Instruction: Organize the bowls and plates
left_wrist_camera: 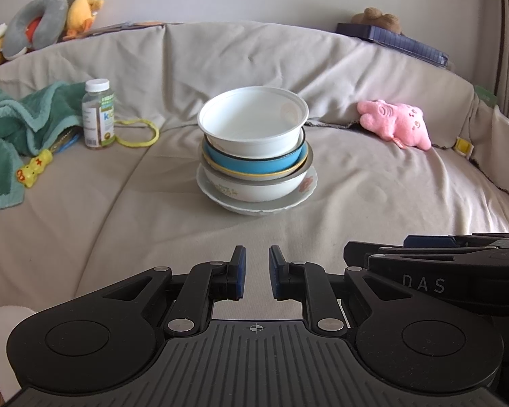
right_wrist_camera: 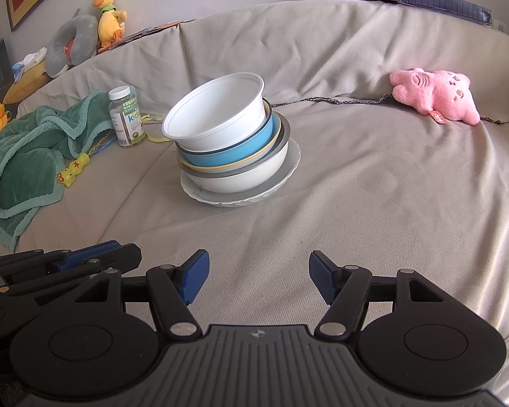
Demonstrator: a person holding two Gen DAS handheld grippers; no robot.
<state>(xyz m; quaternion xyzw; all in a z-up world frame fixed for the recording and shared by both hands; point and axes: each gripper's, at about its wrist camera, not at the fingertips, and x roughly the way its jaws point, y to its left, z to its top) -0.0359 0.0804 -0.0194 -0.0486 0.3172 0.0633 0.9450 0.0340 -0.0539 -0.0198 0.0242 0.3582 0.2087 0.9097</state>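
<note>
A stack of dishes stands on the beige sofa seat. From the top: a white plastic bowl [left_wrist_camera: 252,120] [right_wrist_camera: 217,115], a blue bowl [left_wrist_camera: 254,162] [right_wrist_camera: 230,151], a white bowl with a grey rim and flower print [left_wrist_camera: 254,188] [right_wrist_camera: 241,176], and a white scalloped plate [left_wrist_camera: 261,205] [right_wrist_camera: 237,198] underneath. The stack leans slightly. My left gripper [left_wrist_camera: 257,273] is well short of the stack, empty, its jaws nearly closed with a narrow gap. My right gripper [right_wrist_camera: 258,279] is open wide and empty, also short of the stack. Each gripper shows at the edge of the other's view.
A vitamin bottle [left_wrist_camera: 98,118] [right_wrist_camera: 127,117], a green towel [left_wrist_camera: 13,129] [right_wrist_camera: 34,146], a yellow toy [left_wrist_camera: 34,168] and a yellow band [left_wrist_camera: 139,132] lie left of the stack. A pink plush [left_wrist_camera: 395,123] [right_wrist_camera: 437,95] lies to the right. Toys sit on the sofa back.
</note>
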